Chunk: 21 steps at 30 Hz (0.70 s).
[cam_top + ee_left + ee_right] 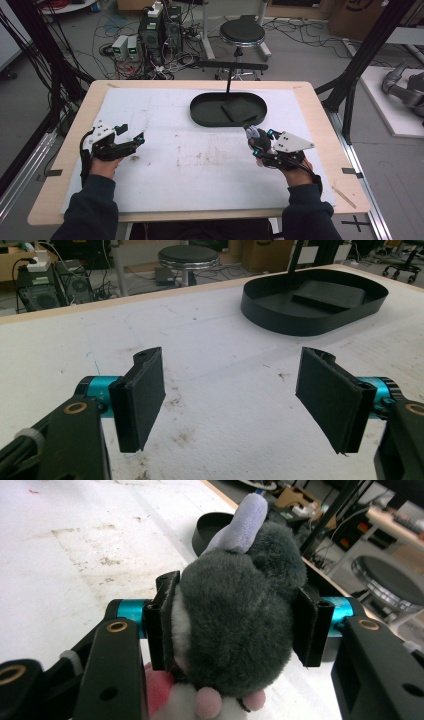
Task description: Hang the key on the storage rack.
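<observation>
Toy: grey plush (235, 625), pinched between the right gripper's (260, 142) fingers (162, 620), just above the surface (200, 175).
Left gripper (131, 141): fingers (142, 397) spread wide, empty.
Tray (200, 112): black oval, just ahead of the toy and slightly left; right hand nearer.

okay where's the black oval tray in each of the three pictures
High view: black oval tray at upper centre, beyond both grippers.
Left gripper view: upper right, on the white mat.
Right gripper view: a dark piece of rim behind the plush toy.
Shared landmark: the white mat.
</observation>
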### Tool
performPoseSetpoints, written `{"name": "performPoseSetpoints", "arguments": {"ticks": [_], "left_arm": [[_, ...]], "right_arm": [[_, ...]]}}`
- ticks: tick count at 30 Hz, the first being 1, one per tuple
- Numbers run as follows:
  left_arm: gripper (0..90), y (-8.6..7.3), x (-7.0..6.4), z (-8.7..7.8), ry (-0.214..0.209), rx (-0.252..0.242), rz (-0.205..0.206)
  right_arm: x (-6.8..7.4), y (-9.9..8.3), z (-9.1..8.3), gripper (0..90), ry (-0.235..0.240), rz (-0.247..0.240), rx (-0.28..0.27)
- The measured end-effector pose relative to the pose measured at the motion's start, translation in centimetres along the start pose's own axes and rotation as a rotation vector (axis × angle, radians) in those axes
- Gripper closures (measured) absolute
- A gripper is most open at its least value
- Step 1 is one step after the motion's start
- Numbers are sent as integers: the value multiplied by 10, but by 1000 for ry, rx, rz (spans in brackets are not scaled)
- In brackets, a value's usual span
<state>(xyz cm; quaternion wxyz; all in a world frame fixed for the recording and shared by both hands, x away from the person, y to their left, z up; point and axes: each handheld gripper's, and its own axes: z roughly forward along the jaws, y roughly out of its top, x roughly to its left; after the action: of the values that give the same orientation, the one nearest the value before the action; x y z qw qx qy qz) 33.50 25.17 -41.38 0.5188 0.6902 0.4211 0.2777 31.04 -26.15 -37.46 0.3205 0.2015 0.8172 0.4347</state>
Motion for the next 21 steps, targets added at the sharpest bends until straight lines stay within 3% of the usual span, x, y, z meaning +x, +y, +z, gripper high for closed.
{"name": "performPoseSetpoints", "arguments": {"ticks": [6, 11, 16, 21], "left_arm": [[275, 0, -1, 0, 4, 1, 0], [275, 0, -1, 0, 2, 3, 2], [275, 0, -1, 1, 3, 2, 0], [277, 0, -1, 2, 1, 0, 3]], "right_arm": [[-3, -1, 1, 462, 1, 24, 1], [-13, 1, 1, 462, 10, 40, -31], [-35, 7, 6, 462, 54, 73, -58], [-66, 16, 15, 462, 39, 91, -57]]}}
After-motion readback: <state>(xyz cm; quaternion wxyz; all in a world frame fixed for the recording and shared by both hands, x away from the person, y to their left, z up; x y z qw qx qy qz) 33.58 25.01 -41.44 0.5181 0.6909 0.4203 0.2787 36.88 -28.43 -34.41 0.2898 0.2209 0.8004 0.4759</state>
